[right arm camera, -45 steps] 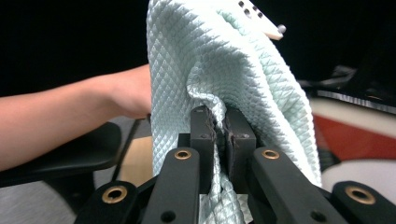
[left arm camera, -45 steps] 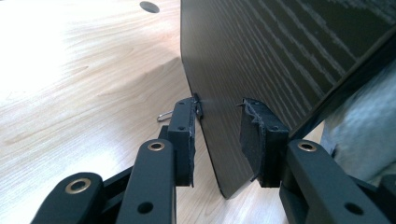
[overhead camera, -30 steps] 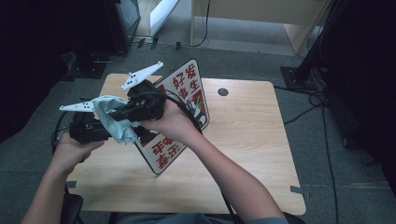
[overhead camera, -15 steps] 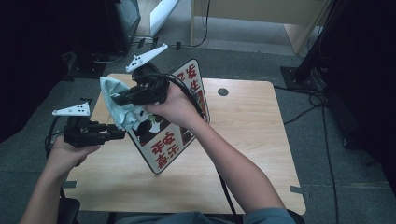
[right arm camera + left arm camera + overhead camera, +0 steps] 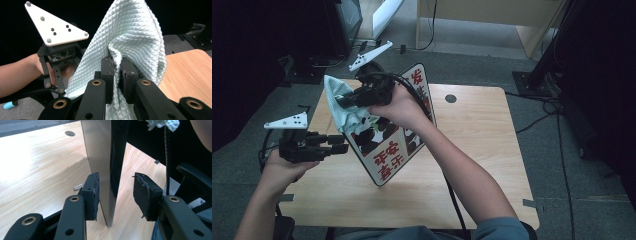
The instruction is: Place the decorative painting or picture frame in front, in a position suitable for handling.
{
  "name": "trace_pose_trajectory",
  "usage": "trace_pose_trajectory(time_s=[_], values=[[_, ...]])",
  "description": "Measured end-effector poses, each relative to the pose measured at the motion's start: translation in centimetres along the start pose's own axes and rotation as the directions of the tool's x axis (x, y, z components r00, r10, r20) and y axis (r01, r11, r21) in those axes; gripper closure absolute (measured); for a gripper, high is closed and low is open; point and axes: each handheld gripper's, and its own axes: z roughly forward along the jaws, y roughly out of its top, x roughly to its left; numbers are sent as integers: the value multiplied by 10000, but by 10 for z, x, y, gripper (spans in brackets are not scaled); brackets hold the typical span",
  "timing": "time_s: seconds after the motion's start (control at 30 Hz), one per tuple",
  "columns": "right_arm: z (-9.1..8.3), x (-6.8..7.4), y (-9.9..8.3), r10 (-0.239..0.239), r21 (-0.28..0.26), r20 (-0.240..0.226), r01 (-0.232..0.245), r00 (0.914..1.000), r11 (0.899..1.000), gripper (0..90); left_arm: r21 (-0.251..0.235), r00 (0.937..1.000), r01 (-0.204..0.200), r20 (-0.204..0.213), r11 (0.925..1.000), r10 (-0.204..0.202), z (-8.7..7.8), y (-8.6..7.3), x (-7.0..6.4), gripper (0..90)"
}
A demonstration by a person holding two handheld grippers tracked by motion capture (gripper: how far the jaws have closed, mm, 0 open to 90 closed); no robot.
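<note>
Pale quilted cloth (image 5: 130, 37), soft, light and floppy, pinched at a gathered fold by right gripper (image 5: 117, 68), jaws clenched on it, held against top left of standing sign board (image 5: 387, 135). Board stiff, thin, probably tippy; best steadied by its left edge, where left gripper (image 5: 116, 192) straddles it, jaws released. Underneath, wooden table (image 5: 482, 150); beyond, grey floor.

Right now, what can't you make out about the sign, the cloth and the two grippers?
- Sign, high view: upper face hidden by the cloth and right gripper.
- Sign, left gripper view: seen edge-on; top cut off.
- Left gripper: whether its pad touches the sign.
- Cloth, right gripper view: lower end hidden behind the gripper.
</note>
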Motion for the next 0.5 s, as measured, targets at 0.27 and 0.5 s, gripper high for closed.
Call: trace_pose_trajectory(time_s=[0.27,0.5], values=[[1,-3,-3,18,4,-2,-18,10000,10000,831,198,9996,152,213,9997,-157,16,0,0,607],[2,-6,-5,121,-77,-80,-122,9999,9999,831,139,10000,32,-28,9999,-31,23,1,2,660]])
